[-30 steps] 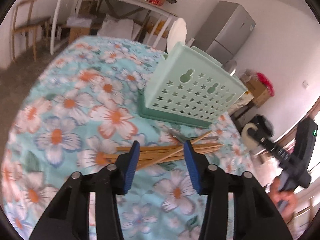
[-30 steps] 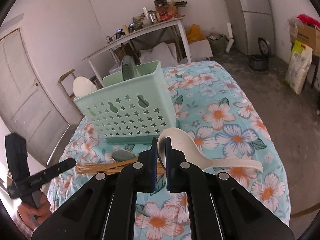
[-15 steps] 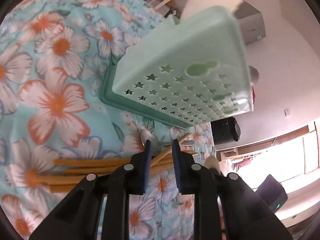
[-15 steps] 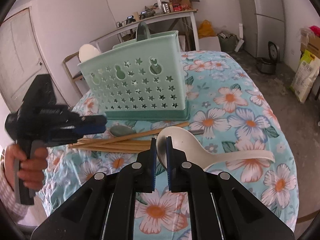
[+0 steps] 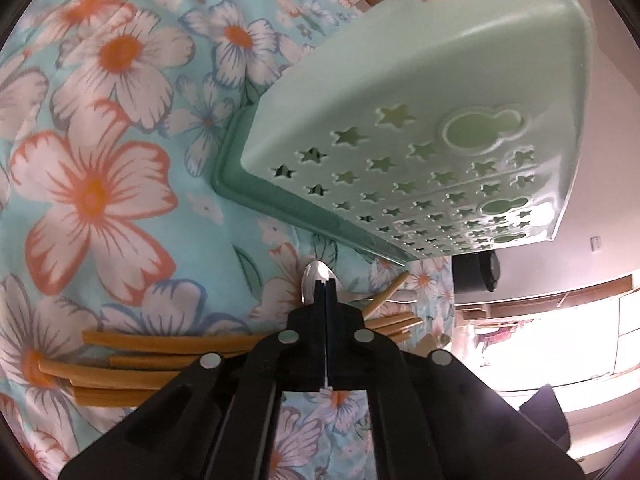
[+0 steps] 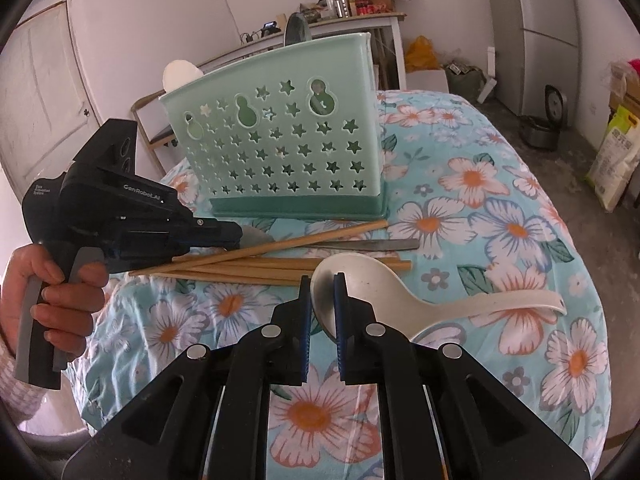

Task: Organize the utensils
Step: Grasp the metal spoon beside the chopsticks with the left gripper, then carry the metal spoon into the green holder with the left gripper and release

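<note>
Left gripper point(image 6: 240, 236), marked "GenRobot.AI", pinches the metal spoon point(image 5: 316, 280); right gripper point(image 6: 322, 300) grips the white ladle point(image 6: 400, 292)

Soft daylight, window glare, fisheye-warped edges.

Tablecloth point(image 6: 500, 184): light turquoise ground, printed with large white flowers, orange centres, petals outlined orange or blue, dark green leaves between.
Utensil basket point(image 6: 280, 140): pale mint-green walls pierced with rows of star cut-outs and a few gourd-shaped holes; darker teal-green base tray.
Chopsticks point(image 6: 280, 268): tan, bamboo-coloured.
Rice spoon point(image 6: 400, 292): cream-white, bowl greyish inside.
Metal spoon point(image 5: 316, 280): silver, shiny.
Right gripper point(image 6: 322, 292): black body, blue pads, silver rivets.
Left gripper point(image 5: 325, 292): black, blue pads; grey trigger handle in right wrist view.
Sleeve point(image 6: 12, 376): pale checked weave.
</note>
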Tool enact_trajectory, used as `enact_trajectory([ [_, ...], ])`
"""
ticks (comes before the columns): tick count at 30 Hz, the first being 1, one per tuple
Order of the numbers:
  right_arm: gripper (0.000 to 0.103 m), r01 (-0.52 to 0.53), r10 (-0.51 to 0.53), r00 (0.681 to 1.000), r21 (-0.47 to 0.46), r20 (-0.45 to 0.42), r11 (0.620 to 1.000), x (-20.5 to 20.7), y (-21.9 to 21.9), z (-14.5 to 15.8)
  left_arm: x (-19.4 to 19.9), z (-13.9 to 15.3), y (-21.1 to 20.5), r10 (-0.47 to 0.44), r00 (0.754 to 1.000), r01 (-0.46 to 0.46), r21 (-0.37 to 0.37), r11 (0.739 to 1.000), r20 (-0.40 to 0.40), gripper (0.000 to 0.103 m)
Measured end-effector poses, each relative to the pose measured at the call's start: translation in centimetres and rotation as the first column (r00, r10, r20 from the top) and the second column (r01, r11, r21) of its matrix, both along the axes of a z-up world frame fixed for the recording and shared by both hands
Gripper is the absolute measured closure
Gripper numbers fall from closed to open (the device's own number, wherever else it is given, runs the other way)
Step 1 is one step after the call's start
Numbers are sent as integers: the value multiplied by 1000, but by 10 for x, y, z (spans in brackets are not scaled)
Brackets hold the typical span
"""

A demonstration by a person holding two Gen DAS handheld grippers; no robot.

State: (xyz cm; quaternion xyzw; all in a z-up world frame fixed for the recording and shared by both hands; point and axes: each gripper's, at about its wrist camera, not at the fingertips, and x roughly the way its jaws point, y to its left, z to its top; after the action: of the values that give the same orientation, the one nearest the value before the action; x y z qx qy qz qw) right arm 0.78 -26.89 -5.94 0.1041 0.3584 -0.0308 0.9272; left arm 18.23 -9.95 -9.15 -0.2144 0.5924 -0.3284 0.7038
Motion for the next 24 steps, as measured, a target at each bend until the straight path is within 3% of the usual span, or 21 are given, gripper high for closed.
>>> enact_trajectory([
  [4, 94, -1, 1, 1000, -6, 5, 1000, -2, 2, 2, -9, 14, -6, -1, 989, -10, 74, 997, 145, 103],
  [8, 95, -4, 4, 1000, -24, 18, 1000, -4, 4, 7, -31, 42, -8, -41, 932, -18, 158, 987, 360, 103],
  [11, 95, -2, 3, 1000, -24, 25, 1000, -6, 5, 10, -44, 52, -8, -67, 901, -15, 184, 983, 428, 103],
  [13, 95, -2, 2, 1000, -18, 26, 1000, -6, 5, 10, -44, 51, -7, -77, 909, 0, 185, 983, 409, 103],
  [18, 96, -4, 4, 999, -21, 37, 1000, -11, 8, 16, -28, 32, 1, -41, 976, 25, 77, 997, 214, 102],
  [20, 96, -5, 5, 999, -19, 39, 1000, -12, 9, 17, -20, 26, 8, -17, 989, 12, 35, 999, 149, 93],
  [22, 96, -6, 7, 999, -15, 38, 1000, -13, 9, 18, -10, 17, 8, -9, 997, 9, 5, 1000, 74, 77],
  [24, 96, -9, 10, 999, -14, 35, 1000, -13, 10, 18, 0, 7, 8, -4, 1000, 4, -15, 1000, -10, 77],
])
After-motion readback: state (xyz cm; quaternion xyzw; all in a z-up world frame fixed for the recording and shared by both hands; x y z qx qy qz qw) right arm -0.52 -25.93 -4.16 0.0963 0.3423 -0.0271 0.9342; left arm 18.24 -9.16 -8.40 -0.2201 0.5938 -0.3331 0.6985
